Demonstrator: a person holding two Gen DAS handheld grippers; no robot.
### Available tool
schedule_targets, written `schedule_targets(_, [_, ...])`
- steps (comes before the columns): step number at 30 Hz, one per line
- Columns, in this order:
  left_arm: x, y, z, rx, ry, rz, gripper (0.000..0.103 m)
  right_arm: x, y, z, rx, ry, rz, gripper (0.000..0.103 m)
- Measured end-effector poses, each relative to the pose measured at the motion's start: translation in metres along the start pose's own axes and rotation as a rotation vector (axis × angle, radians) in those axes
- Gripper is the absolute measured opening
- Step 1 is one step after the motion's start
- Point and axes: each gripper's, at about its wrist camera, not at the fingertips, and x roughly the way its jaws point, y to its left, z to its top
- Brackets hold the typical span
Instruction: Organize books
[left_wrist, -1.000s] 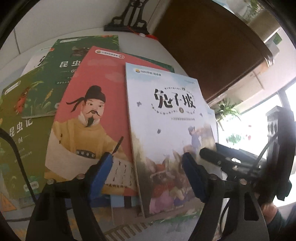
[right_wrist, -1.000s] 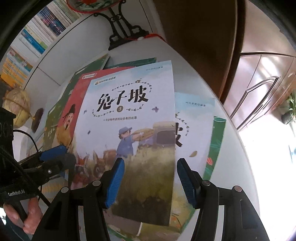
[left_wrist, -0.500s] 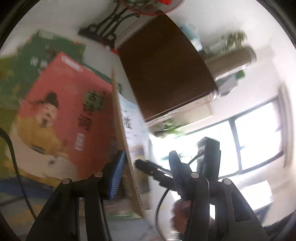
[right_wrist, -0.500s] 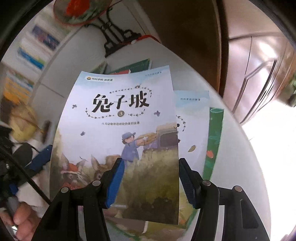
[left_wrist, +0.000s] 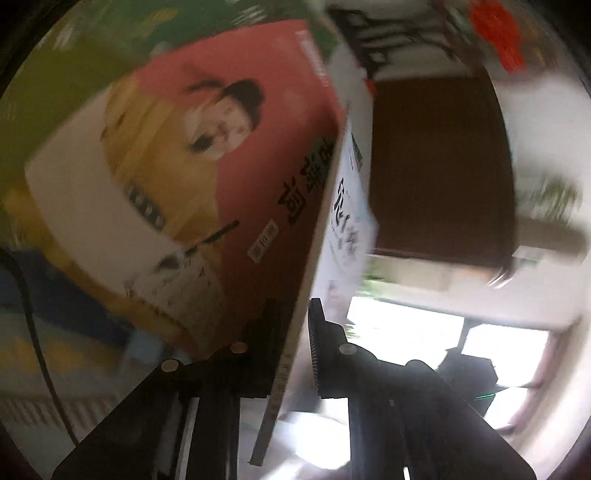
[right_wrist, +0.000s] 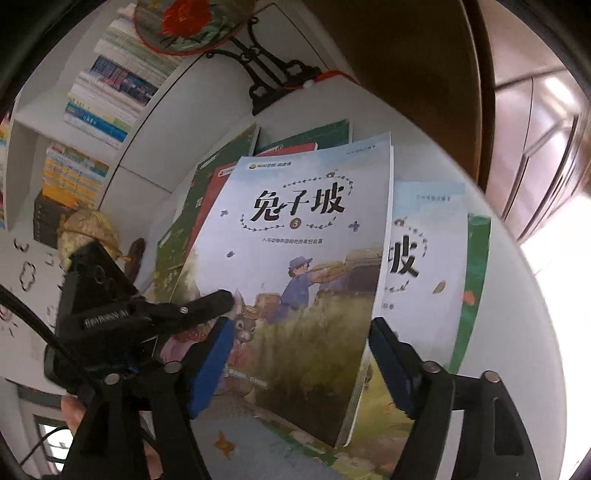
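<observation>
Left hand-held gripper (left_wrist: 295, 354): clamped on the lower left edge of the blue rabbit book (right_wrist: 306, 266) — book lifted and tilted above the table (right_wrist: 517, 332), seen edge-on in the left wrist view. Right hand-held gripper (right_wrist: 299, 363): spread wide, blue pads either side of the book, not touching. Beneath: red portrait book (left_wrist: 207, 177), second blue book (right_wrist: 424, 266), green books (right_wrist: 207, 192) — overlapping on the table.
</observation>
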Motion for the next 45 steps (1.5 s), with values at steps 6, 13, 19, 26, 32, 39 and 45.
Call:
schedule_targets(6, [0.006, 0.009, 0.005, -0.169, 0.105, -0.161, 0.011, 0.001, -0.034, -0.003, 0.193, 0.034, 0.189, 0.076])
schedule_targets(13, [0.006, 0.007, -0.009, -0.239, 0.182, -0.231, 0.011, -0.007, -0.067, -0.015, 0.353, 0.019, 0.397, 0.076])
schedule_targets(19, [0.014, -0.008, -0.012, -0.21, 0.206, -0.191, 0.011, -0.001, -0.07, -0.023, 0.371, 0.005, 0.429, 0.069])
schedule_targets(26, [0.018, -0.021, -0.017, -0.045, 0.177, 0.032, 0.012, -0.025, -0.057, -0.013, 0.215, -0.081, 0.283, 0.026])
schedule_targets(32, [0.018, -0.058, -0.042, 0.247, 0.086, 0.288, 0.014, -0.028, -0.022, -0.012, -0.034, -0.065, 0.088, 0.025])
schedule_targets(39, [0.013, -0.091, -0.079, 0.513, -0.073, 0.495, 0.018, -0.031, -0.004, -0.011, -0.142, -0.075, 0.086, 0.025])
schedule_targets(45, [-0.008, -0.114, -0.109, 0.656, -0.242, 0.562, 0.019, -0.035, 0.019, -0.011, -0.222, -0.08, 0.109, 0.025])
